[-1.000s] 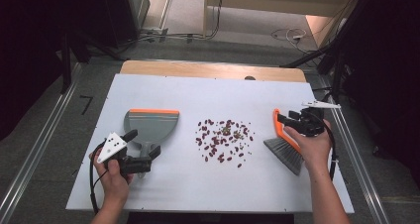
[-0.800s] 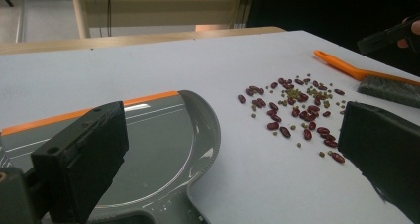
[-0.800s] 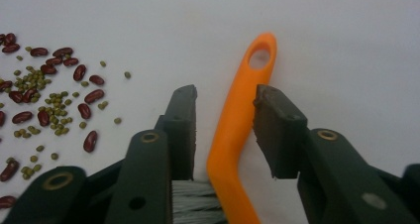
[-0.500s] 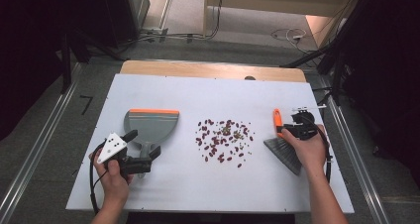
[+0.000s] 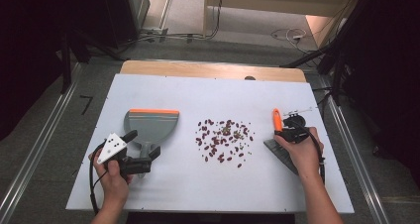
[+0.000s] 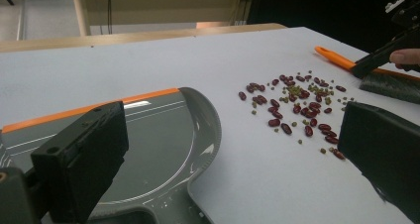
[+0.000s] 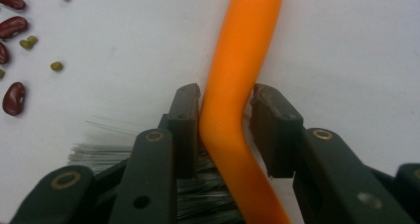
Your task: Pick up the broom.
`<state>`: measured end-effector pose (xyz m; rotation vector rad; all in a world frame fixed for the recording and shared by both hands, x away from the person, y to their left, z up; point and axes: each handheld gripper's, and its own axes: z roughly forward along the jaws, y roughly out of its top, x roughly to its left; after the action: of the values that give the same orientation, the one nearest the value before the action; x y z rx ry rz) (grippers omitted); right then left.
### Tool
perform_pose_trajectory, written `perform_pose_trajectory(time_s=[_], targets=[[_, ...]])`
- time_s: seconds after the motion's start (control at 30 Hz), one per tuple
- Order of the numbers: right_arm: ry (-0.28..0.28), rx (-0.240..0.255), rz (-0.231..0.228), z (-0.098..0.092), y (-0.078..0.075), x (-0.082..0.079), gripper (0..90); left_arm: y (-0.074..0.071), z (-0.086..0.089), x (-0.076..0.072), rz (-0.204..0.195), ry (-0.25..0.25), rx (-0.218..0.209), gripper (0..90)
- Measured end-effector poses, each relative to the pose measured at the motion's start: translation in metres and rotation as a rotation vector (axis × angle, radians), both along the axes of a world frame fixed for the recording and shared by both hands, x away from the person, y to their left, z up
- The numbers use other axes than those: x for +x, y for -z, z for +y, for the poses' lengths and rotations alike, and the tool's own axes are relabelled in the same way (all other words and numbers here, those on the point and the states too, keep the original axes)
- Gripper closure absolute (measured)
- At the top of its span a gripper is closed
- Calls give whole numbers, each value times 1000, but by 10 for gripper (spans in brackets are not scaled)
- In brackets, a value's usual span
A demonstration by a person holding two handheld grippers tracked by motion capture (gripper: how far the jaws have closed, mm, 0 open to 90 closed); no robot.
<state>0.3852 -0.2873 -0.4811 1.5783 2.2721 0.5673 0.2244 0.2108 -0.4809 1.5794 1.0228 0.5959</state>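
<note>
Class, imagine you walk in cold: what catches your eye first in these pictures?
Probably the scatter of red and green beans mid-table. Next, the brush's orange handle, running between the pads of the right claw, whose jaws have just been closing. Left of the beans lies the grey dustpan, with the left claw at its handle.

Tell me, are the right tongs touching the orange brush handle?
Touching. In the right gripper view the right tongs, which have just been closing, press on the orange brush handle from both sides.
</note>
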Motion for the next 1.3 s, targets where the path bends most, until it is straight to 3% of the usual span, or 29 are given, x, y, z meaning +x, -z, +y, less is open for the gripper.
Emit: perform_pose_trajectory(time_s=[0.13, 0.3, 0.43, 0.5, 0.63, 0.7, 0.83, 0.9, 1.3], targets=[[21, 82, 15, -10, 1, 2, 660, 0, -1, 0, 1, 0, 1, 0], [13, 82, 2, -10, 1, 1, 667, -1, -2, -1, -1, -1, 0, 0], [-8, 109, -13, -15, 2, 0, 672, -2, -4, -1, -9, 10, 6, 0], [-5, 152, -27, -19, 3, -3, 672, -2, -5, -1, -14, 17, 12, 0], [-11, 172, -74, -21, 2, -8, 673, -3, -4, -1, -16, 16, 10, 0], [-12, 204, -107, -25, 0, -12, 673, -3, -4, -2, -19, 14, 10, 0], [-33, 251, -214, -30, -6, -24, 675, -7, -9, -6, -52, 22, 80, 0], [-23, 241, -271, -30, -10, -30, 677, -9, -13, -8, -63, 37, 79, 0], [13, 428, -559, -45, -30, -57, 685, -17, -20, -11, -86, 54, 60, 0]])
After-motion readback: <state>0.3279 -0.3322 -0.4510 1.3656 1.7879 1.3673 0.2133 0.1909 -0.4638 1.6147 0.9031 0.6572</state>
